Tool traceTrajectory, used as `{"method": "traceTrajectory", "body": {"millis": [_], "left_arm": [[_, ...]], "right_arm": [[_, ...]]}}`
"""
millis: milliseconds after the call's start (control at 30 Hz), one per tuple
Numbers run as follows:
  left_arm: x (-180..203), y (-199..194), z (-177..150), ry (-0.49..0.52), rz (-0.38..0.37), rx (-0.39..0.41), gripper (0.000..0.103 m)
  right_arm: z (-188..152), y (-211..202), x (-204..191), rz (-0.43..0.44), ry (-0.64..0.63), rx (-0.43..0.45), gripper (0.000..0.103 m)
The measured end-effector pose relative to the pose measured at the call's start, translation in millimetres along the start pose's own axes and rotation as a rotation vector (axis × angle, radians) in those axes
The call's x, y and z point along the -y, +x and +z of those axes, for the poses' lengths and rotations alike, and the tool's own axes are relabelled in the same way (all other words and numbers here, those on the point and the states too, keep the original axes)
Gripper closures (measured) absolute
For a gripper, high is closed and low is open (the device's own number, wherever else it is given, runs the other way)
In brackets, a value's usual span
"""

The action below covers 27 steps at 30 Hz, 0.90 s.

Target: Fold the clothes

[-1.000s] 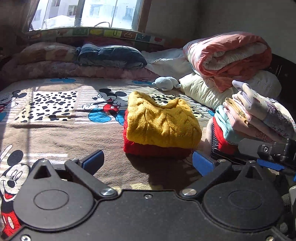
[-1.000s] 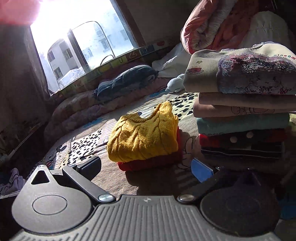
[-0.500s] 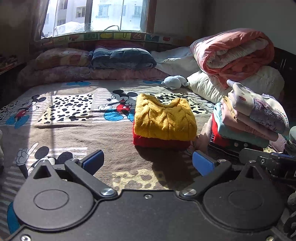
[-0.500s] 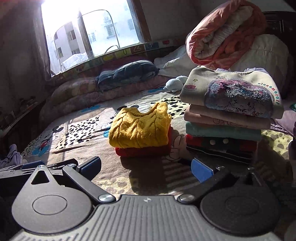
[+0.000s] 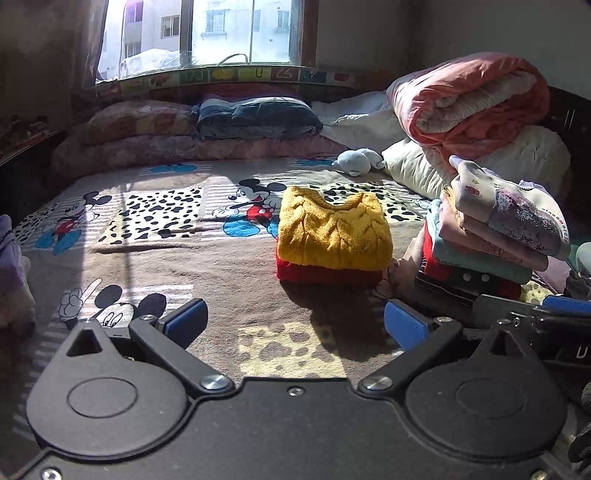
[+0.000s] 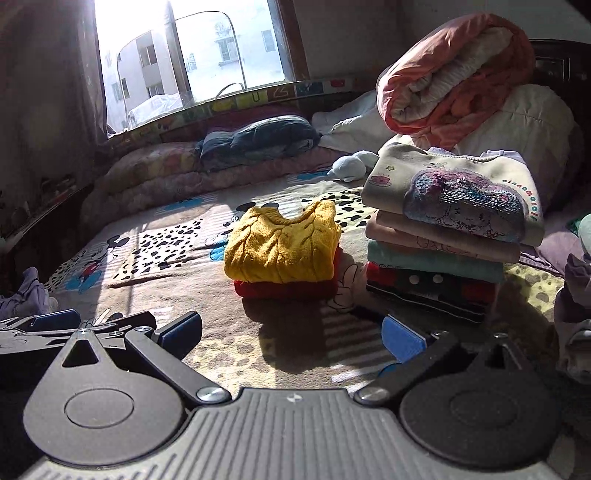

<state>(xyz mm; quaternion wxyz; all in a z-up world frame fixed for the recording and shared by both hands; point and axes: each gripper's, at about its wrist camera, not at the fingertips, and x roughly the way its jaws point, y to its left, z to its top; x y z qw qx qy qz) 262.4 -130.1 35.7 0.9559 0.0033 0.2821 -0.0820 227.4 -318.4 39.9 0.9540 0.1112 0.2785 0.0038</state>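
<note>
Sunlit bedding fills both views: a cartoon-print blanket under a window at the top of the frame.

Left wrist view: the left gripper sits low at bottom centre, its blue pads spread wide with nothing between them. A folded yellow sweater lies on a folded red garment at centre. At the right edge stands a taller stack of folded clothes, with the right gripper's body just below it. Over the last second this camera has drawn back and risen, so the sweater looks smaller and more blanket shows.

Right wrist view: the right gripper is likewise wide open and holding nothing. The 2-piece pile sits at centre, the stack at right with a printed cream top uppermost. This camera too has pulled away from the stack.

Both tools retreating from tidy piles suggests these pieces are done; loose lilac cloth at the left edge may remain, though that is unclear.
</note>
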Motion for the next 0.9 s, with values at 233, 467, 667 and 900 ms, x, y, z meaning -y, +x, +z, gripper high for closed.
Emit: {"method": "traceTrajectory", "body": {"millis": [233, 467, 667, 900], "left_arm": [[5, -11, -3, 0.026, 0.019, -0.008, 0.0], [7, -20, -5, 0.034, 0.01, -0.003, 0.0], [7, -26, -7, 0.022, -0.013, 0.009, 0.0], [12, -38, -9, 0.036, 0.01, 0.046, 0.0]], "right_arm": [[-3, -11, -2, -0.007, -0.014, -0.006, 0.0], [-6, -22, -3, -0.01, -0.019, -0.007, 0.0], [-8, -31, -2, -0.002, -0.016, -0.008, 0.0], [-10, -40, 0, 0.008, -0.007, -0.004, 0.0]]}}
